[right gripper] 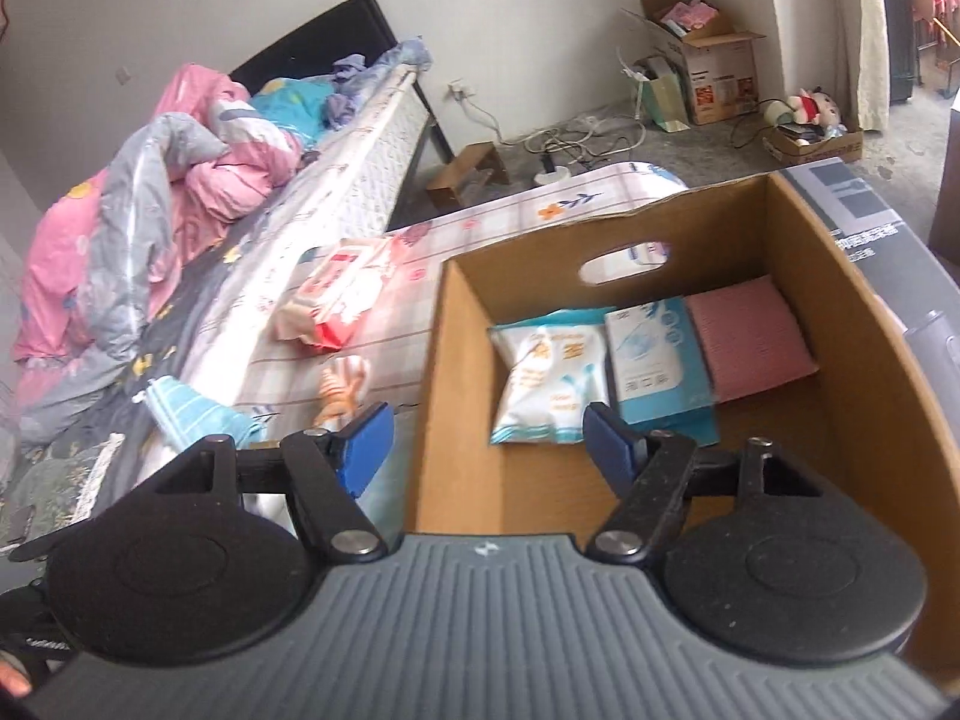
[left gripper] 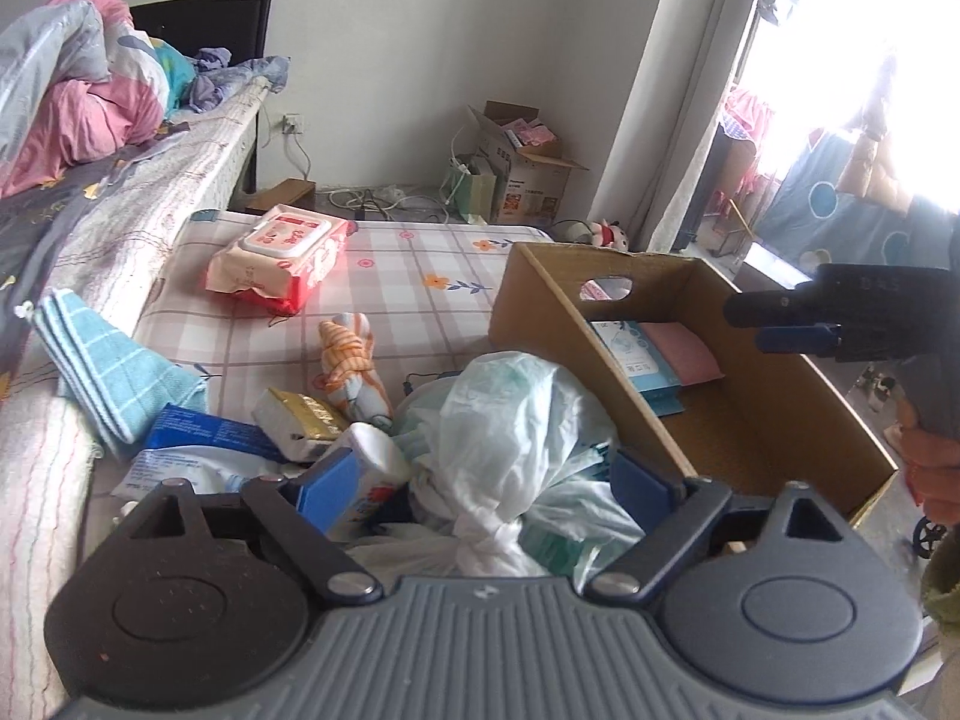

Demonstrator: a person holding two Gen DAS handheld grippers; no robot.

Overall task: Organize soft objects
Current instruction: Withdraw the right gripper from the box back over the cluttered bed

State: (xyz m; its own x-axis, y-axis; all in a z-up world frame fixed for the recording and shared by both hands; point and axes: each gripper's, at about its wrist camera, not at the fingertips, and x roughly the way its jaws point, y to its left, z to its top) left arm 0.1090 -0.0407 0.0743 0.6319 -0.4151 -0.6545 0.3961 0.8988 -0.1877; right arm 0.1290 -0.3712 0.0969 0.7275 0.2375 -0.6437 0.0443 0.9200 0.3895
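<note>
From where I stand, the sorting looks partly done. The open brown cardboard box with an oval handle hole sits on the checked, flower-printed mattress cover, and three soft packs already lie side by side on its floor: a white and blue plastic pouch, a pale blue tissue pack and a flat pink cloth-like pad.

The right gripper hangs above the near edge of the box with its blue pads spread apart and nothing between them, so I judge the white pouch just below it to be set down already. The left gripper hovers low over the pile beside the box, its fingers wide and released. A knotted, crumpled pale green and white plastic bag sits between the pads, but they do not press on it.

Plenty remains outside the box. There is the red and white wet-wipe pack lying farther up the mattress, the orange-striped knotted cloth, the folded light blue checked towel leaning against the bed edge, a small yellow-topped packet and a blue and white pouch in the heap. My guess is that the plastic bag goes next, and that roughly a third of the work is finished.
</note>
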